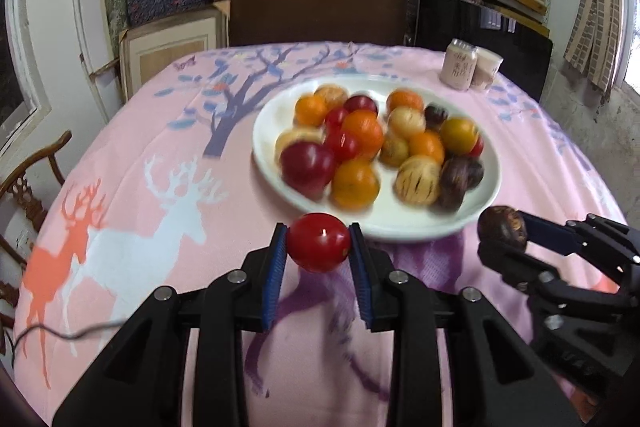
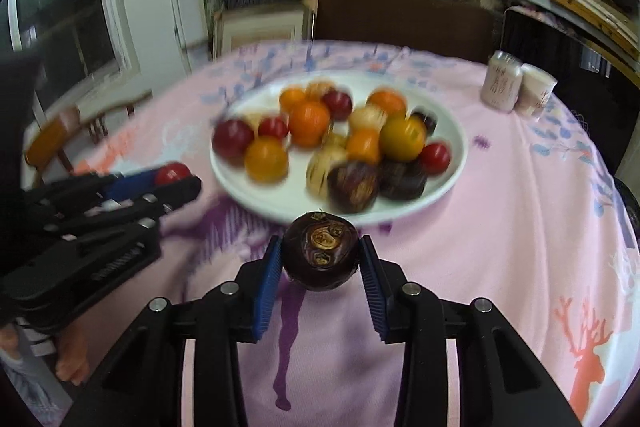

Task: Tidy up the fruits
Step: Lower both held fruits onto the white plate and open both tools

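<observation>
While the chair stood off at the left edge, the pink tabletop, draped in a soft cloth printed with deer and a tree, spread across both views. Over its near part the left gripper had its fingers drawn close on a tomato, small, round, glossy and red, pinched at its widest girth between the ribbed blue pads. That hold likely suited so smooth a skin, since the ribbing would keep it from slipping. It hung just short of the near rim of the plate, a wide, shallow, white glazed dish.

On the plate lay the other fruits: shiny red ones and oranges heaped to the left and middle, pale striped ones and dark purple ones toward the right. They looked partly grouped by kind, which fitted the task, though blur hid finer detail.

Right of the plate's near rim, the right gripper had its fingers closed on a purple fruit, round, matt and dark, with a brownish scarred crown turned to the camera. It too was clear of the cloth, near the plate's edge.

Farther right and back stood two pale cans, well apart from the plate, probably no part of the sorting.
</observation>
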`<state>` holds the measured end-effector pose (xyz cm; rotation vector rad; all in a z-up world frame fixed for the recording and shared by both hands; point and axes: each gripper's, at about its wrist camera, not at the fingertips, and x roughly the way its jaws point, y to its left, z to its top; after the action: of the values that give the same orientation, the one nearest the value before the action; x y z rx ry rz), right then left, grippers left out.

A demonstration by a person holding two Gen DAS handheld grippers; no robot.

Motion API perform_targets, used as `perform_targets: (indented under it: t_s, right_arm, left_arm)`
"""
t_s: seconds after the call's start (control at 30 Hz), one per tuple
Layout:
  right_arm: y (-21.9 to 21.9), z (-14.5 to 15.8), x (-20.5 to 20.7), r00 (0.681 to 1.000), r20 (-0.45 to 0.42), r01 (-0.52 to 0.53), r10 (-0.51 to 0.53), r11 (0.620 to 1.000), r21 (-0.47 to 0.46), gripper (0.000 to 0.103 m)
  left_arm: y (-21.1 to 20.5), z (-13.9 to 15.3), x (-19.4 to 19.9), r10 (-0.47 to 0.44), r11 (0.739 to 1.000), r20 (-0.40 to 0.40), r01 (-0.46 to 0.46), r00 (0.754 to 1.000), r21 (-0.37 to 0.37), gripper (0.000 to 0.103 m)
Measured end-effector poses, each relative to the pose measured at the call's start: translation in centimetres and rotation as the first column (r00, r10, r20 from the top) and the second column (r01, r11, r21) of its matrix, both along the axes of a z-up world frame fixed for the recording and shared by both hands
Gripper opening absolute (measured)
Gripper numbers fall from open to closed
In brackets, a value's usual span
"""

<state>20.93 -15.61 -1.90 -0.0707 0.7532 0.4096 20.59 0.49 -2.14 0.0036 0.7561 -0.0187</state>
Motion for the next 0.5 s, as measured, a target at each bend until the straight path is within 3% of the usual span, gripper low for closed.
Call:
perform_targets:
  t_s: [0.2, 0.37, 0.43, 0.5]
  right_arm:
    - [-1.1, 4.0, 5.0, 0.995, 0.051, 0.08, -0.081, 0.996, 0.029, 0.04]
    - [-0.4, 2.8, 9.1, 0.994, 0.021, 0.11, -0.11, 0.994, 0.004, 0.041]
    - [0.3, 2.0, 10.1, 0.994, 0.015, 0.106, -0.106, 0.994, -0.024, 0.061]
    - [0.1, 1.8, 10.2, 0.99, 0.041, 0.135, -0.135, 0.991, -0.015, 0.067]
  left_arm:
    - [-1.0, 3.5, 5.0, -0.02, 1.0, 0.039, 0.02, 0.999, -0.006, 0.03]
    - [-1.4, 3.3, 9.2, -0.014, 1.0, 0.011, 0.015, 1.0, -0.027, 0.031]
    - [-1.3, 2.6, 10.3, 0.007, 1.0, -0.002, -0.007, 1.0, -0.028, 0.034]
    - [-0.8, 2.1, 10.8, 0.012, 0.999, -0.011, -0.012, 1.0, -0.043, 0.045]
